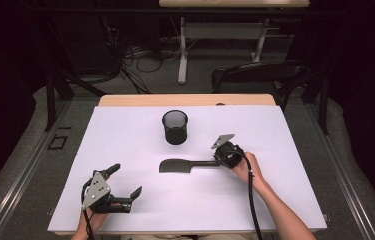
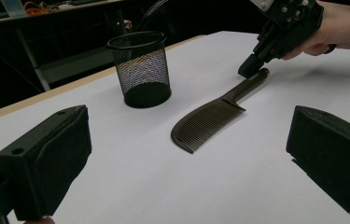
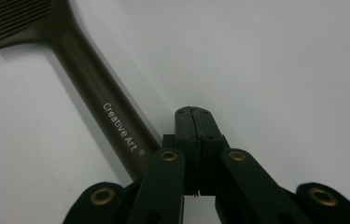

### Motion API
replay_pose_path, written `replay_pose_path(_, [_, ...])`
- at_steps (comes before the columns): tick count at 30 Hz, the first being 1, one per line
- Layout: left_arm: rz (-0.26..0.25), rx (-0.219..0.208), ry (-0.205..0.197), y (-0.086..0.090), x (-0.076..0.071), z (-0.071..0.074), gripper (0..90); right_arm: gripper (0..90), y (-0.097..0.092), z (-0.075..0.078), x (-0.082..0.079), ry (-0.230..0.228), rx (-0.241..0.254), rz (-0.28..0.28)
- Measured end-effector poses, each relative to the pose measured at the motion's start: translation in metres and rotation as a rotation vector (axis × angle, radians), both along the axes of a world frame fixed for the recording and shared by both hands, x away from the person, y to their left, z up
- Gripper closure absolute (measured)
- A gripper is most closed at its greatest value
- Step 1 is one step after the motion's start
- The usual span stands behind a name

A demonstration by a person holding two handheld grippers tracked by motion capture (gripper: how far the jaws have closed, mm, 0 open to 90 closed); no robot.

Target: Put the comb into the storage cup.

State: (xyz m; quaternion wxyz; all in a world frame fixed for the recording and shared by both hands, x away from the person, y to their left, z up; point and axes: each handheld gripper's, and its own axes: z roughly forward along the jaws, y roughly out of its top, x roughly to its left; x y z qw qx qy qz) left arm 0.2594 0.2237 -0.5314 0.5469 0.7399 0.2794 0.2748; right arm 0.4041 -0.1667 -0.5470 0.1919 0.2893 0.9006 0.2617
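Closed black jaws of the right gripper sit nearest the lens in its own view, pressed together with nothing between them, their tip just beside the end of the comb's handle. Lying flat on the white table, the comb is a dark plastic piece with fine teeth on a curved head and a long straight handle bearing small white lettering; that handle runs away from the right gripper toward the teeth. It looks light, stiff and smooth, so it may skid or pivot if nudged sideways. The handle seems the sound place to grip, not the thin teeth, which could bend. Beyond the comb's head from this gripper stands a black mesh cup. Well apart, the left gripper rests with its jaws spread wide and empty.
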Motion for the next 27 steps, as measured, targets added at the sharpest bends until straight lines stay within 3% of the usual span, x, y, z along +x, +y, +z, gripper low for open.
replay_pose_path(27, [0.002, 0.002, 0.001, 0.000, -0.001, 0.001, 0.0, 90.0, -0.001, 0.001, -0.023, 0.032, -0.006, 0.019])
